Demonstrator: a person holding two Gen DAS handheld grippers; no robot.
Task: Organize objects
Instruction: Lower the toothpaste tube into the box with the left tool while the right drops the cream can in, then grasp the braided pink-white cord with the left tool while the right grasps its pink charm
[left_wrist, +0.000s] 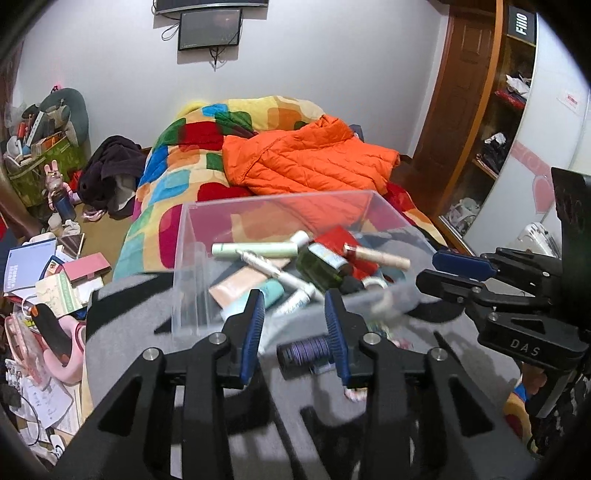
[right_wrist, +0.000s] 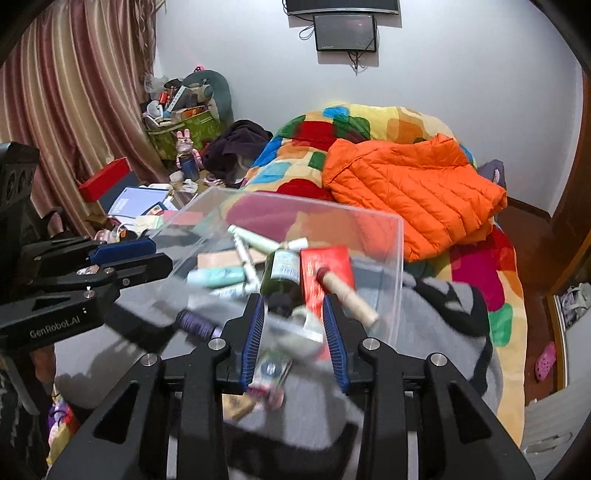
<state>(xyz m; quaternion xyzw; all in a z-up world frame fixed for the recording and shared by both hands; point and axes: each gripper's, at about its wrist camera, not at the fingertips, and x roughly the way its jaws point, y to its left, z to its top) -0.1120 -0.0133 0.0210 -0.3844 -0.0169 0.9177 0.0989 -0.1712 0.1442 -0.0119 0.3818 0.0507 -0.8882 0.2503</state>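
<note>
A clear plastic box (left_wrist: 192, 258) stands on a grey blanket (left_wrist: 129, 306) on the bed; it also shows in the right wrist view (right_wrist: 391, 236). It holds a green bottle (left_wrist: 321, 266), a red box (right_wrist: 325, 269), white and teal tubes (left_wrist: 255, 249) and a beige tube (right_wrist: 351, 295). My left gripper (left_wrist: 295, 328) is open just before the box's near wall, beside a purple spool (left_wrist: 304, 350). My right gripper (right_wrist: 293, 332) is open over blurred small packets (right_wrist: 269, 373) at the box's near edge. It also shows in the left wrist view (left_wrist: 439, 269).
An orange puffer jacket (left_wrist: 310, 158) and a colourful quilt (left_wrist: 192, 162) lie behind the box. Books and clutter (left_wrist: 44, 273) cover the floor at the left. A wardrobe (left_wrist: 491, 110) stands at the right, curtains (right_wrist: 74, 110) at the far left.
</note>
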